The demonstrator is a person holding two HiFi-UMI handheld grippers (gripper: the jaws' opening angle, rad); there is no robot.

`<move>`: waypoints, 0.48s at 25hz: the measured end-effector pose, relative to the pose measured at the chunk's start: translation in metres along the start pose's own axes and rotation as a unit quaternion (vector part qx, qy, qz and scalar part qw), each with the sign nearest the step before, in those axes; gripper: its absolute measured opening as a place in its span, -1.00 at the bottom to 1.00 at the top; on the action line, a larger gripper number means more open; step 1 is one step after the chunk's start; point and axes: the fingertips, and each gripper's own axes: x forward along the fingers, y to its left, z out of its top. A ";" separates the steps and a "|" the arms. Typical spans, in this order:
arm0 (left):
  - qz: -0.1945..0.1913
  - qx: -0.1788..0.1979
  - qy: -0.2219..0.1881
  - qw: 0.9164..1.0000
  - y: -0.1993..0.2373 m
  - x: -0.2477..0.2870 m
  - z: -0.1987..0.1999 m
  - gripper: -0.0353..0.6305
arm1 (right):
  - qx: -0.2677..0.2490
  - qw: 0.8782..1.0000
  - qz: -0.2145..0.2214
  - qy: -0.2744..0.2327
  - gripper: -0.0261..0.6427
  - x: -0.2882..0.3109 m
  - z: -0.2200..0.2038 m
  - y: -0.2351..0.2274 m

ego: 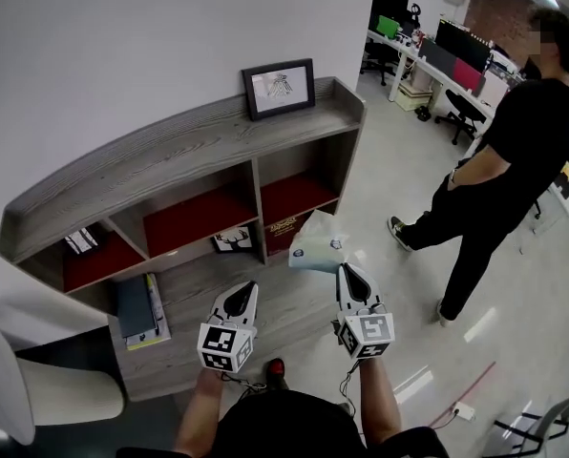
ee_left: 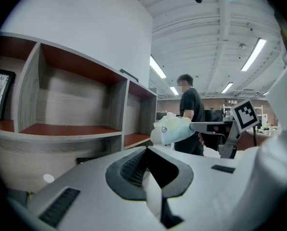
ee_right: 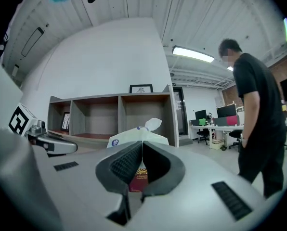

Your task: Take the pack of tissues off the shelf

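The pack of tissues (ego: 318,251) is a pale plastic-wrapped pack with a tissue sticking out of its top. It hangs in the air in front of the grey wooden shelf (ego: 170,151), clear of its compartments. My right gripper (ego: 345,271) is shut on the pack's near end. In the right gripper view the pack (ee_right: 138,134) sits just beyond the jaws (ee_right: 141,147). My left gripper (ego: 249,289) is beside it to the left, shut and holding nothing. In the left gripper view the pack (ee_left: 171,129) is ahead to the right.
A person in black (ego: 514,160) stands on the floor to the right. A framed picture (ego: 279,88) stands on the shelf top. Books (ego: 136,308) lie in a lower left compartment. A white chair (ego: 36,389) is at near left. Desks with monitors (ego: 437,55) stand far back.
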 end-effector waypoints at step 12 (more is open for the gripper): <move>0.050 -0.024 0.002 0.998 -0.019 -0.032 -0.024 -0.87 | 0.005 0.997 0.080 0.018 -0.83 -0.026 -0.028 0.033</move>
